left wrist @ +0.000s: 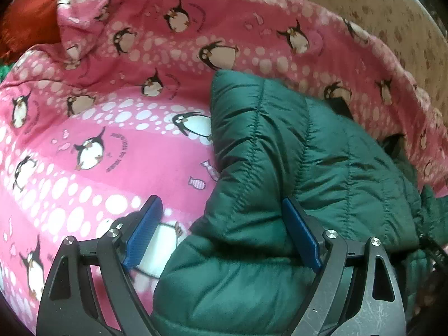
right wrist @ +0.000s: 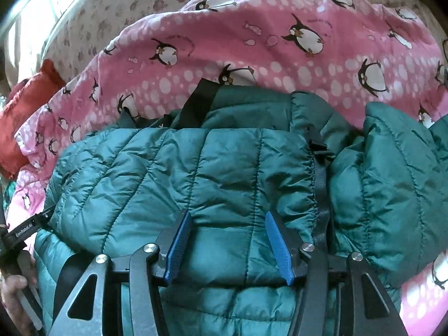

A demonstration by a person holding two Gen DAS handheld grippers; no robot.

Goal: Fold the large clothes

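Observation:
A dark green quilted puffer jacket (left wrist: 280,145) lies bunched on a pink penguin-print blanket (left wrist: 112,145). My left gripper (left wrist: 221,204) is open, its blue pads (left wrist: 144,232) wide apart over the jacket's left edge; a puffy fold lies between the fingers, ungripped. In the right wrist view the jacket (right wrist: 182,173) fills the middle, with black straps and lining at its top. My right gripper (right wrist: 228,218) is open above the quilted fabric, its blue pads (right wrist: 277,246) apart with fabric between them.
The pink blanket (right wrist: 280,50) covers a bed with a beige flower-print sheet (left wrist: 378,5) behind. A red cushion (right wrist: 25,112) lies at the far side. The other gripper and a hand (right wrist: 14,288) show at the left edge.

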